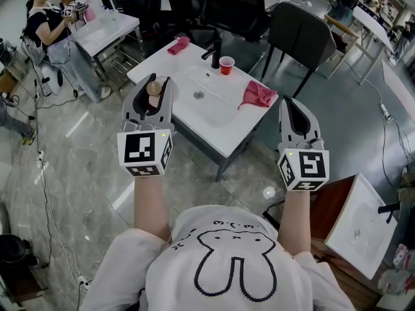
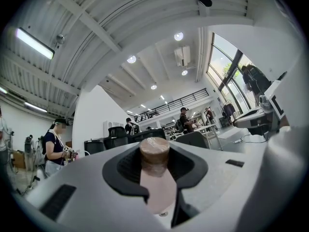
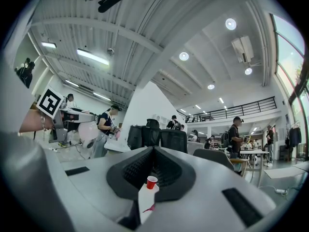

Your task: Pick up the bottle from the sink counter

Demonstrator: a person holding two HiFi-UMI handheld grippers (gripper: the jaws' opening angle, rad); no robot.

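The left gripper (image 1: 154,83) grasps the bottle (image 1: 154,92) between its jaws, with the brown cap up, at the left edge of the counter (image 1: 217,131). The right gripper (image 1: 292,102) is just beside the counter's right edge, its jaws clenched on nothing.

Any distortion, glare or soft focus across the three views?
Head view: sharp, evenly lit, sheen on the glossy grey floor. Both gripper views: strong fisheye, vignetted corners, blooming ceiling lights. Left gripper view: the brown-capped pale bottle close up looks soft.
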